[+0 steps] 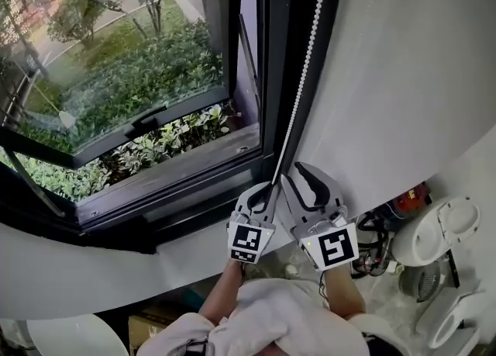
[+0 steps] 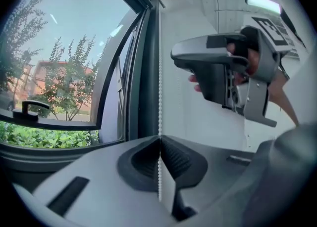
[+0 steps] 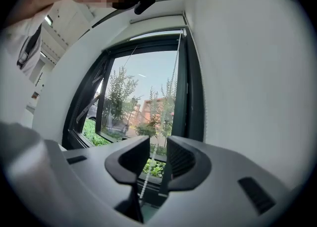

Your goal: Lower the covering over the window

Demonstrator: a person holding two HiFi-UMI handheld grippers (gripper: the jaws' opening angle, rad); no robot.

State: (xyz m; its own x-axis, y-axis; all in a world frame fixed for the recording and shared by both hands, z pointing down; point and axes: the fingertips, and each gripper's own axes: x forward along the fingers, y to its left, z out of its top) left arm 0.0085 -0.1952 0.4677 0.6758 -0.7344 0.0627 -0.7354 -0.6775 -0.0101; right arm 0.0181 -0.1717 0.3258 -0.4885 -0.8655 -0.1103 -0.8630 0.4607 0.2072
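- while the chain (image 1: 305,67) hangs beside the window (image 1: 139,75), the left claw (image 2: 159,142) pinches it shut.
- right claw (image 3: 157,154), just beside it, stands open, chain between its jaws, seemingly untouched.

Room, window (image 1: 217,36) onto garden (image 1: 132,83)

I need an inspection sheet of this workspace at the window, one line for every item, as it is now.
Surface: white wall beside the window, bare.
Job's things: white bead chain hangs along the dark window frame; no covering seen over the glass.
Clutter: white appliances on the floor, lower right; kind unclear.
Grippers: left gripper shut on the bead chain; right gripper open, the chain passing between its jaws.
Cables: black cables coiled on the floor.
Surroundings: shrubs and trees outside.
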